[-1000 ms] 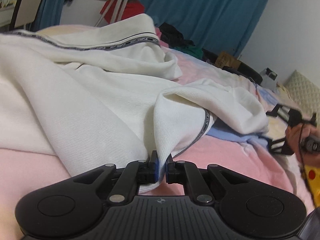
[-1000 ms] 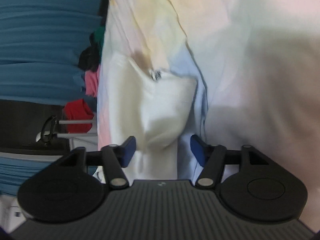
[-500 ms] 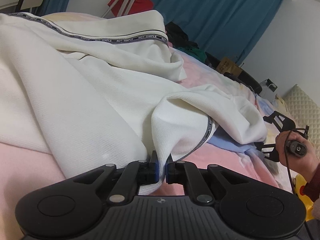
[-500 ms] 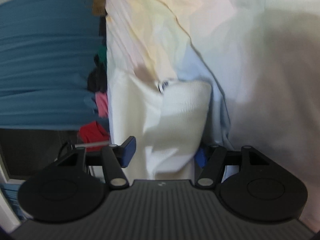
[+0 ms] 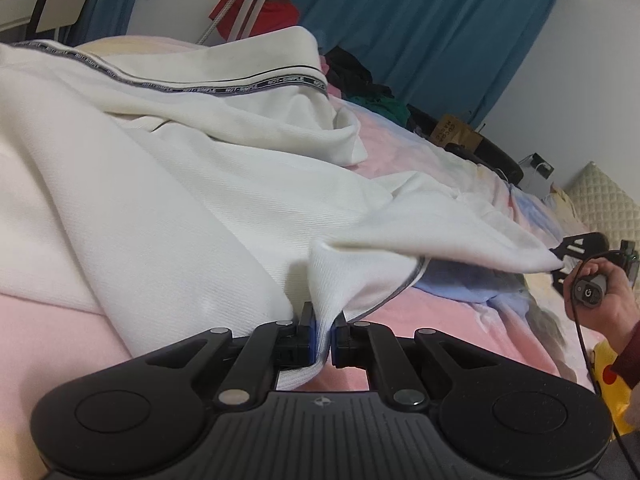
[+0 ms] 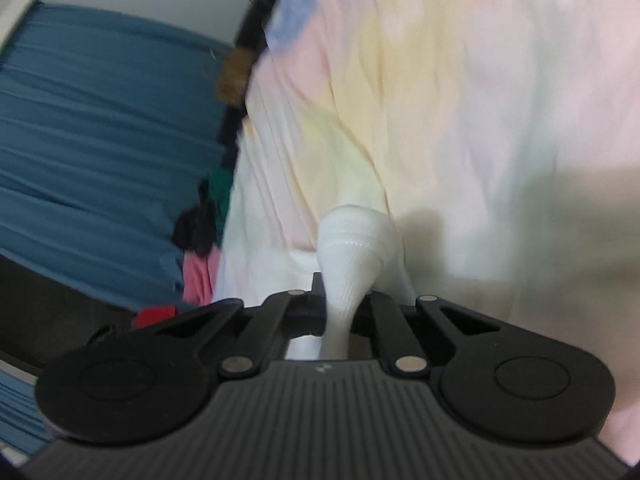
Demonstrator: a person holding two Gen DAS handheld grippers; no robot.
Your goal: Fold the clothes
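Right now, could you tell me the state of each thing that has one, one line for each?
Left claw: shut on a corner of the white garment.
Right claw: shut on a bunched edge of the white garment.
White garment: unfolded and rumpled on the bed, pulled out between both claws.
Bed sheet: spread out, creased.
Blue curtain: drawn closed.

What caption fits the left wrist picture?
Left hand-held gripper pinches white garment on a pink bedsheet.

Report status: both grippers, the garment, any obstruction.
Left gripper shut on white garment. Right gripper shut on another corner. Garment strung between them over the bed. No obstruction seen.
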